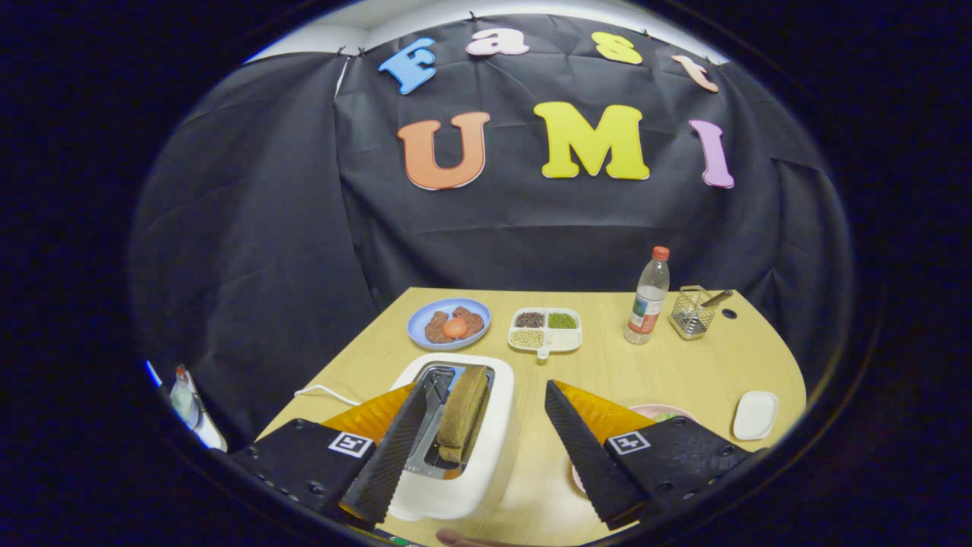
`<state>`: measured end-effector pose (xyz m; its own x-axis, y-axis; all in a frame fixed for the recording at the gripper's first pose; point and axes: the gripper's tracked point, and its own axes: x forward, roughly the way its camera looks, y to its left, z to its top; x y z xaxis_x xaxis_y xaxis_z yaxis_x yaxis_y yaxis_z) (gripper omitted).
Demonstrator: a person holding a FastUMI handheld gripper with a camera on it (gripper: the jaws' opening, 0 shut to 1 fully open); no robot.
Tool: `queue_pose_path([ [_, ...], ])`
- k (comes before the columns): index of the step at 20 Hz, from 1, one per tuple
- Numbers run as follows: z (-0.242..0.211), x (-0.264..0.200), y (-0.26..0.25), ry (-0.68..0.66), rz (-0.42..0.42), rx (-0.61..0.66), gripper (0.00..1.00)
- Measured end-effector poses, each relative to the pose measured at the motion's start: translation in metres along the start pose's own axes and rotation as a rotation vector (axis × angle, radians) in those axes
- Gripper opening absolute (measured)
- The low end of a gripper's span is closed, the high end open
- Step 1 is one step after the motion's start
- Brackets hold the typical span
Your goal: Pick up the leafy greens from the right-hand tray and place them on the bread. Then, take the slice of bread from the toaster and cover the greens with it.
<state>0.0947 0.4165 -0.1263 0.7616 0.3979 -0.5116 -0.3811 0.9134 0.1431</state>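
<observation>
The tool [493, 437] is open, with its two fingers spread wide and nothing held between them. It hangs low over the wooden table [683, 365].

Right between the fingers, a bit toward the left one, stands the white toaster [486, 456]. A slice of bread [462, 416] pokes up out of its slot. The slice stands on its edge, and its long side runs away from the tool, along the slot. The left finger [395, 448] sits over the near left side of the toaster. The right finger [585, 448] is off to the right of the toaster, over bare table.

So the bread is just ahead of the tool and a little left of the middle. I think the tool needs to slide a bit left, so the flat faces of the slice sit between the two fingers, and then squeeze.

Behind the right finger a pink plate [668, 412] peeks out with something green on it (most of it is hidden, so I cannot tell how the greens lie).

Farther back sit a blue plate [425, 330] with food, a white tray of beans [573, 338], a bottle [648, 300] and a wire basket [689, 315]. A small white dish [755, 415] lies far to the right.
</observation>
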Motion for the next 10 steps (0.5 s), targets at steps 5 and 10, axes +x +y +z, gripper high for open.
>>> queue_pose_path([
  [5,-0.022,0.024,0.012,0.090,-0.012,0.046,0.61],
  [10,-0.033,0.028,0.024,0.152,-0.026,0.025,0.22],
])
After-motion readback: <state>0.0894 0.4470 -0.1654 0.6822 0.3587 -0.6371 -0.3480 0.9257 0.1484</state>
